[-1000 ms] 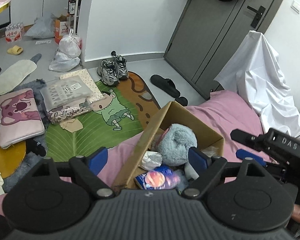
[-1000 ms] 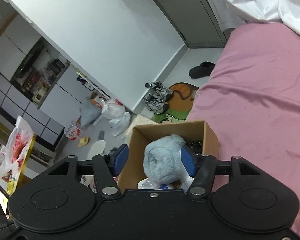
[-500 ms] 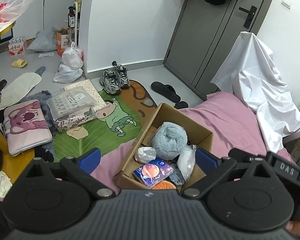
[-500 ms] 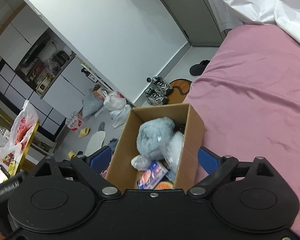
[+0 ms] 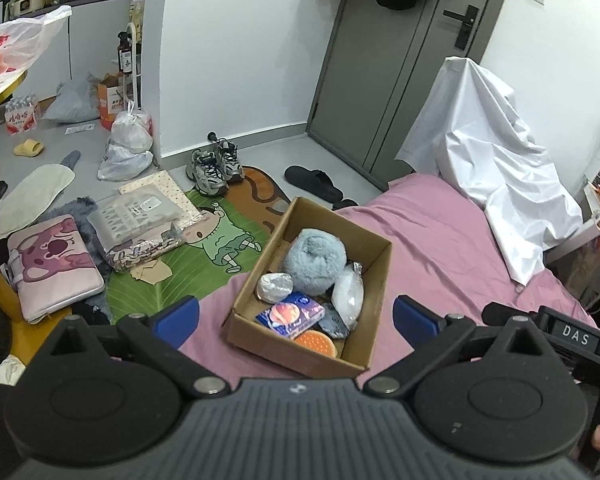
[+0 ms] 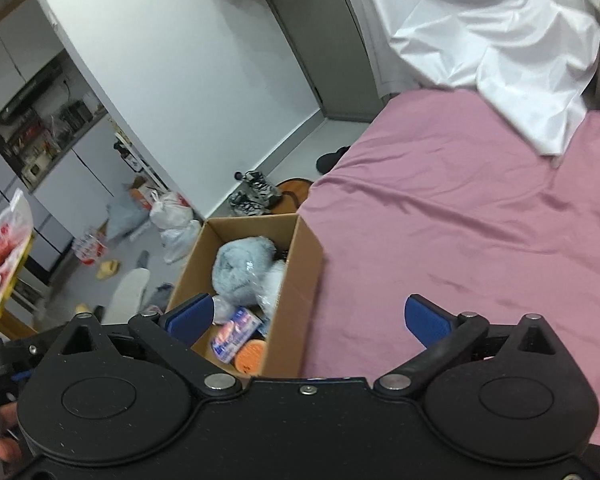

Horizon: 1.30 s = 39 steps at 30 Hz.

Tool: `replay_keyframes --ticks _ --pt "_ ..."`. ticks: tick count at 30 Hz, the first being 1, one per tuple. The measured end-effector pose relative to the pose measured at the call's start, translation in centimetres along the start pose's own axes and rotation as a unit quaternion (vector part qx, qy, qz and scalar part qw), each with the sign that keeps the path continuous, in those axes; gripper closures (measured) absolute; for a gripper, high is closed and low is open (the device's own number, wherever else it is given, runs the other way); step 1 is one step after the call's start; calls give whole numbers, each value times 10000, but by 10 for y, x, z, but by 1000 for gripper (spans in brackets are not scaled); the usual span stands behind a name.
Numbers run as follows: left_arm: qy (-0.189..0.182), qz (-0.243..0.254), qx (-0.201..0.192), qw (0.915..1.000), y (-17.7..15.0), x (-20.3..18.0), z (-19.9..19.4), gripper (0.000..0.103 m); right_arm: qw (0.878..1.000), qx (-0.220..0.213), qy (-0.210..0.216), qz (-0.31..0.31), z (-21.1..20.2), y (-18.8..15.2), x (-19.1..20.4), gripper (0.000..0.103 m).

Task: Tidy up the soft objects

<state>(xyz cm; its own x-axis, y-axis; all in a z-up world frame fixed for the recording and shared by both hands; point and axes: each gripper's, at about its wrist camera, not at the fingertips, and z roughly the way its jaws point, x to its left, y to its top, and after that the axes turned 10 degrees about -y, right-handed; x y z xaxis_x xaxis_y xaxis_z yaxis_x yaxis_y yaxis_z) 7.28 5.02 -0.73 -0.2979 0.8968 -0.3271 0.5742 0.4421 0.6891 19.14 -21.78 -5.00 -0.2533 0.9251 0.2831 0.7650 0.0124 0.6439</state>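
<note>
A cardboard box point(image 5: 376, 280) point(image 6: 306, 280) stands on the pink bed near its corner. In it lie a fluffy grey-blue plush point(image 5: 315, 261) point(image 6: 240, 266), a clear plastic bag point(image 5: 348, 294), a small silvery white bundle point(image 5: 275, 285), a blue tissue pack point(image 5: 290, 315) point(image 6: 234, 334) and an orange round pad point(image 5: 315, 343) point(image 6: 251, 356). My left gripper point(image 5: 296, 318) is open and empty, raised above and in front of the box. My right gripper point(image 6: 306, 320) is open and empty, above the box's right wall.
The pink bed sheet point(image 6: 460, 220) spreads to the right, with a white cloth point(image 5: 488, 160) draped at its far end. On the floor lie a green cartoon mat point(image 5: 172, 264), packaged bedding point(image 5: 136, 224), a pink pouch point(image 5: 52, 260), sneakers point(image 5: 214, 166) and black slippers point(image 5: 314, 184).
Both grippers opened wide and pulled back up from the box. The grey-blue plush, which sat between the fingers, now lies in the box.
</note>
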Motion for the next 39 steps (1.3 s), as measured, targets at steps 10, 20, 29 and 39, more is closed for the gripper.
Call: replay_keyframes --ticks 10,20,29,39 --pt "-103 211 42 9997 -12 -14 -28 1 9985 -69 -395 -373 -52 -5 7 0" --pt "-255 379 4 9990 -12 -23 -58 1 9970 -164 -523 -553 -89 -11 19 0" --pt "-163 581 -103 9981 -14 -26 -80 1 9958 -148 -566 -703 -105 -16 25 0" --pt "-113 746 42 9971 -24 -27 -76 1 9947 -107 -637 -805 -107 -21 31 0"
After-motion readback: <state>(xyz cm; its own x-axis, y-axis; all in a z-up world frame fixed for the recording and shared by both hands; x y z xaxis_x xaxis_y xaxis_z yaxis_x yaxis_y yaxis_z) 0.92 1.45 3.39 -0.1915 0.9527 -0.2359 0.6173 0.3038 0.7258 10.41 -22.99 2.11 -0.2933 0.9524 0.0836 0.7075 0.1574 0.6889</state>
